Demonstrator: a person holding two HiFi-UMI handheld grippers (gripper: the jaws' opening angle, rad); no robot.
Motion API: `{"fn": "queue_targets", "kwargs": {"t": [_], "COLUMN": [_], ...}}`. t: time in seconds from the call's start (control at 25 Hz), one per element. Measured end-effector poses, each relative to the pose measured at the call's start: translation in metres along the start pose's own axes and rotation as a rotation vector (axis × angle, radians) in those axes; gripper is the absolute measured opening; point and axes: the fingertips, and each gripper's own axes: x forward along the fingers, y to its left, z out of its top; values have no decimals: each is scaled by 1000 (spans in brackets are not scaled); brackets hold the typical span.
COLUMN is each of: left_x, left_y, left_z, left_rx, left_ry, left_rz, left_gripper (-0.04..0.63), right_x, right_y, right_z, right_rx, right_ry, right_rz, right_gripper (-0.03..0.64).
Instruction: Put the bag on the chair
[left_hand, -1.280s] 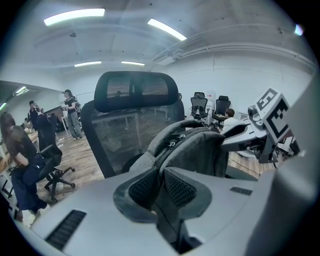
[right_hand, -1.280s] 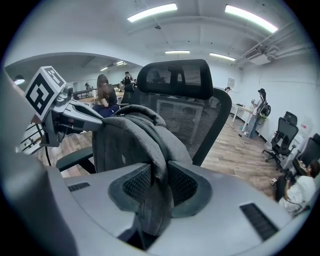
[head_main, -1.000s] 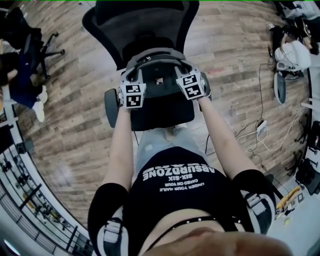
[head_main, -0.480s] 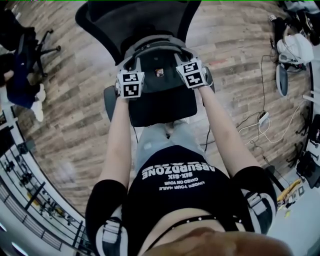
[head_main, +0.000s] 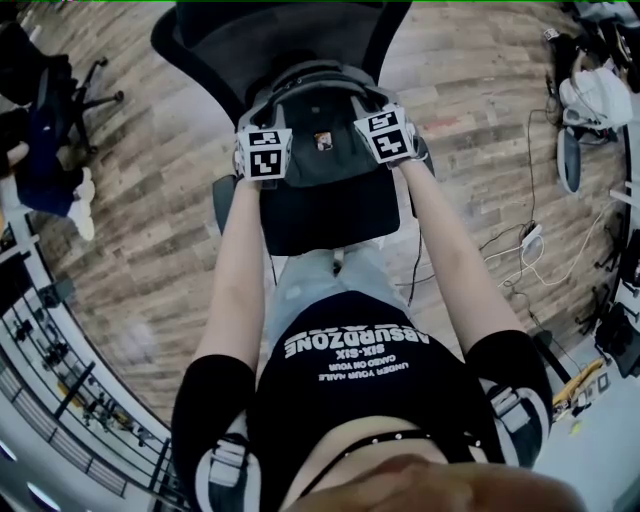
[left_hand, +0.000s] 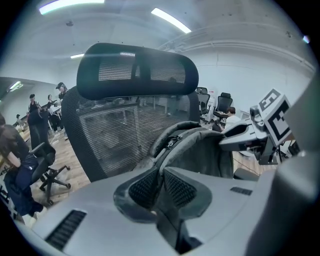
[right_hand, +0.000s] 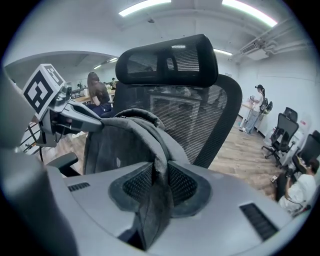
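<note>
A grey backpack (head_main: 318, 120) hangs between my two grippers over the seat (head_main: 330, 215) of a black mesh office chair, close to its backrest (head_main: 290, 35). My left gripper (head_main: 268, 128) is shut on the bag's left edge; in the left gripper view its pads (left_hand: 145, 189) pinch a fold of grey fabric (left_hand: 200, 150). My right gripper (head_main: 372, 110) is shut on the bag's right side, where a strap (right_hand: 152, 210) runs between its pads (right_hand: 181, 184). The bag's underside is hidden, so I cannot tell whether it touches the seat.
The chair's armrests (head_main: 222, 200) flank the seat. Another office chair (head_main: 60, 90) and a person stand at the left on the wooden floor. Cables and a power strip (head_main: 525, 245) lie at the right. A metal rack (head_main: 60, 400) fills the lower left.
Both grippers have carried the bag away from the person's body, toward the chair's backrest. The bag now sits closer to the backrest, and more of the seat's front shows.
</note>
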Motion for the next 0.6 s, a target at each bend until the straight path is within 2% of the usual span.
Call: {"fn": "queue_targets", "kwargs": {"t": [0.36,0.6], "left_x": [27,50], "left_y": [15,26], "left_z": [6,15], "left_rx": [31,139], "left_ry": [51,100], "left_rz": [-3,25], "left_gripper": [57,54], "right_x": [26,46], "right_y": [-9,-17], "right_z": [8,13], "right_rx": [-6,3], "right_ry": [43,87], "right_rz": [-11,-23], "right_gripper": [95,95]}}
